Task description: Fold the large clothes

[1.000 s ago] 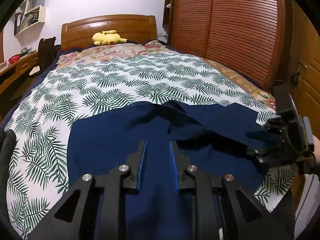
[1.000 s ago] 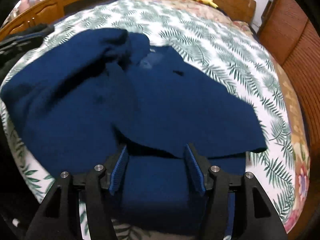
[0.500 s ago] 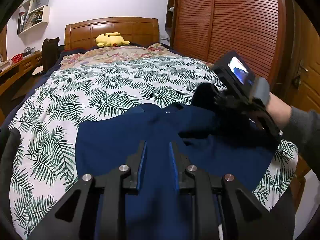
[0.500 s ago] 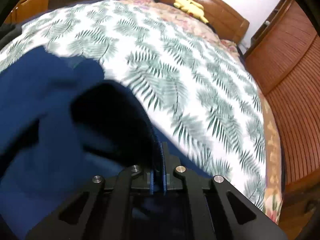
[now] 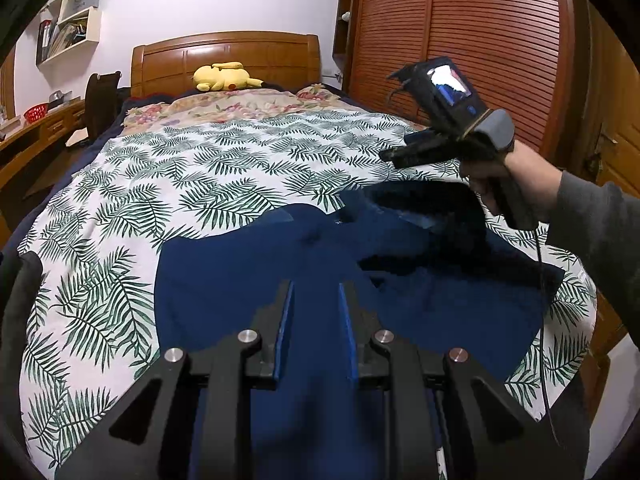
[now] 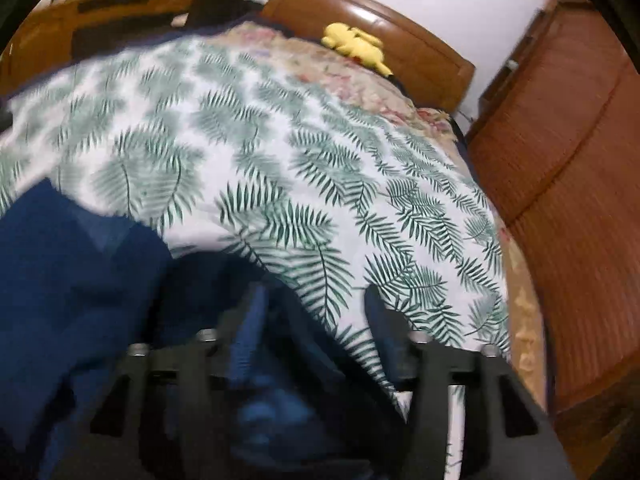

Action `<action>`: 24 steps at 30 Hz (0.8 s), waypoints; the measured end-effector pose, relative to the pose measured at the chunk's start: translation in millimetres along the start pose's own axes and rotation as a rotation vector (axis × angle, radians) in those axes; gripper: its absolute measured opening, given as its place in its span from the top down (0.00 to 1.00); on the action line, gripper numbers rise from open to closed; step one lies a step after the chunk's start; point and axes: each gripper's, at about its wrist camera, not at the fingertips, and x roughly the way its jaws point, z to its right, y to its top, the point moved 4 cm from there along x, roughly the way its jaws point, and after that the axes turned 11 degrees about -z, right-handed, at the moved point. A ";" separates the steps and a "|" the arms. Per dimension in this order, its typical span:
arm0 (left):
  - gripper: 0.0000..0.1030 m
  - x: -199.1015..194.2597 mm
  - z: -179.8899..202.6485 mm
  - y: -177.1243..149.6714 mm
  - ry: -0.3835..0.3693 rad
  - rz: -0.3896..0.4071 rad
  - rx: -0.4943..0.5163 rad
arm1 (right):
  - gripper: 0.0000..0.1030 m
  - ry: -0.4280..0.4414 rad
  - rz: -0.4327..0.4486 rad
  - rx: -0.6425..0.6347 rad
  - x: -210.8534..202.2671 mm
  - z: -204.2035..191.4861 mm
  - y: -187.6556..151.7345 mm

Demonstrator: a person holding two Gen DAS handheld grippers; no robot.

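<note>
Bedroom walls and a slatted wardrobe [image 5: 480, 40] are closing in the right side of the bed [image 5: 240, 160], whose leaf-print cover is giving a broad, soft working surface. Lying on the near end is the navy garment [image 5: 248, 280], partly folded, with a loose flap bunched near its right side.

It is looking light, limp and thick enough to hold a crease, so corners and hems are likely the best places to pinch; a mid-panel grab would only bunch it.

Resting over the near hem, the left gripper [image 5: 314, 308] is keeping its jaws narrow with cloth between them; whether the pads are actually pinching is unclear. Raised above the flap, the right gripper [image 5: 394, 156] is opening its jaws, with nothing visibly held.

Beyond the garment the cover is lying open toward the headboard, while the bed's right edge and the wardrobe are limiting sideways swings.
</note>
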 end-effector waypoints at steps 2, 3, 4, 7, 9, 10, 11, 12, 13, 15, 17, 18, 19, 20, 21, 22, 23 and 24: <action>0.81 -0.4 0.5 0.6 -0.001 0.002 0.000 | 0.46 0.042 0.001 0.018 -3.8 3.8 -2.2; 0.81 -0.1 0.3 0.6 -0.001 0.005 0.000 | 0.46 0.062 0.001 0.017 -5.1 3.5 -4.6; 0.81 0.0 0.3 1.0 0.001 0.006 -0.001 | 0.46 0.078 -0.001 0.014 -6.3 0.5 -6.2; 0.81 0.6 -0.7 2.5 0.002 0.010 -0.008 | 0.46 0.154 -0.016 0.001 -6.3 -11.1 -17.2; 0.81 0.8 -2.4 2.3 0.005 0.011 -0.013 | 0.46 0.228 -0.032 -0.003 -5.7 -24.0 -24.2; 0.81 0.9 -3.0 2.7 0.007 0.010 -0.016 | 0.46 0.253 -0.038 -0.005 -5.2 -29.9 -26.0; 0.81 1.3 -3.7 2.8 0.008 0.010 -0.018 | 0.46 0.291 -0.049 -0.009 -4.1 -38.7 -28.8; 0.81 1.7 -4.4 2.8 0.011 0.010 -0.020 | 0.46 0.311 -0.057 -0.015 -3.7 -45.9 -30.9; 0.81 2.0 -5.3 2.6 0.015 0.009 -0.021 | 0.46 0.335 -0.072 -0.025 -1.8 -55.0 -33.3; 0.81 2.7 -6.3 2.0 0.020 0.005 -0.025 | 0.46 0.360 -0.110 -0.044 4.4 -69.4 -37.1; 0.81 3.0 -7.2 1.0 0.023 0.001 -0.025 | 0.46 0.383 -0.169 -0.068 13.2 -82.4 -42.7; 0.81 3.1 -7.2 0.4 0.025 0.000 -0.025 | 0.47 0.376 -0.184 -0.080 15.7 -85.6 -44.7; 0.81 3.2 -7.3 0.0 0.026 -0.002 -0.024 | 0.70 0.378 -0.196 -0.104 17.5 -90.7 -47.3; 0.81 2.8 -7.3 -0.3 0.027 -0.004 -0.023 | 0.91 0.369 -0.202 -0.148 18.2 -97.0 -48.7; 0.81 2.4 -7.3 0.2 0.025 -0.003 -0.022 | 1.00 0.349 -0.192 -0.167 18.0 -97.4 -48.7; 0.81 1.9 -7.2 0.2 0.023 0.001 -0.021 | 1.00 0.339 -0.178 -0.181 16.5 -98.8 -46.2; 0.81 1.6 -7.3 0.3 0.022 0.001 -0.020 | 1.00 0.320 -0.161 -0.188 14.8 -99.0 -41.7; 0.81 2.3 -7.5 0.3 0.023 -0.002 -0.020 | 1.00 0.290 -0.138 -0.190 13.6 -97.5 -36.3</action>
